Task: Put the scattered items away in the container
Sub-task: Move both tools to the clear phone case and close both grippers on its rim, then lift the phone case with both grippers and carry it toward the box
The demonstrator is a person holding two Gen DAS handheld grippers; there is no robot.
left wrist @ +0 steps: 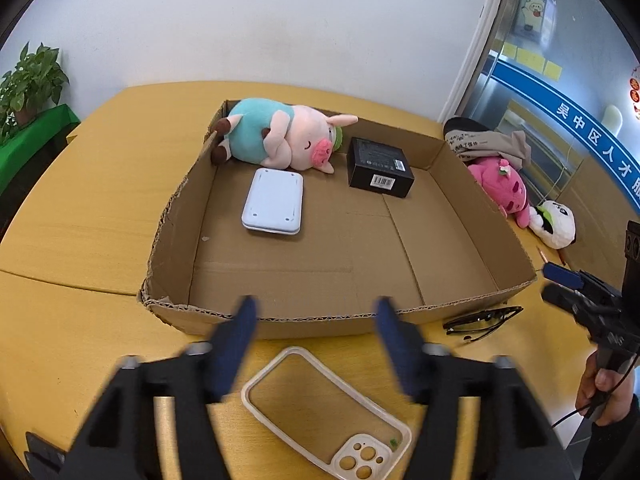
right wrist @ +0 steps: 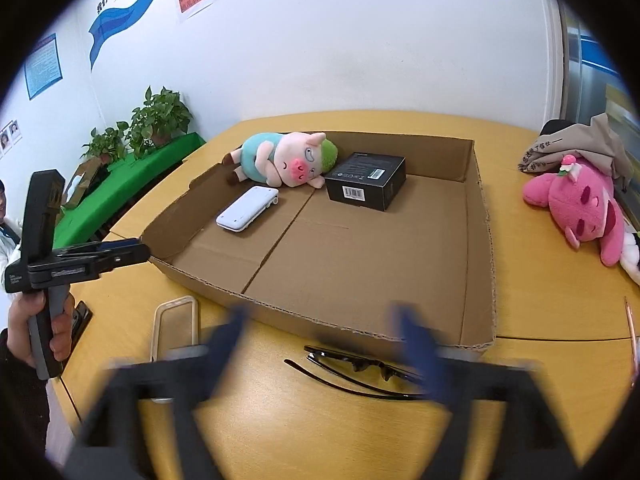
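Cardboard tray sits mid-worktop, already holding pig plush, white case and black box, all grouped at the far end, so the near floor is free for more.

Still outside: clear phone case flat on the worktop just before the near wall; black glasses folded, beside the near right corner; pink plush and a white plush well off to the right.

Left tool: jaws apart, nothing between them, poised above the phone case. Right tool: jaws apart, empty, straddling the glasses from above.

Judgement: each hand is lined up on its nearest item, probably next pickups.
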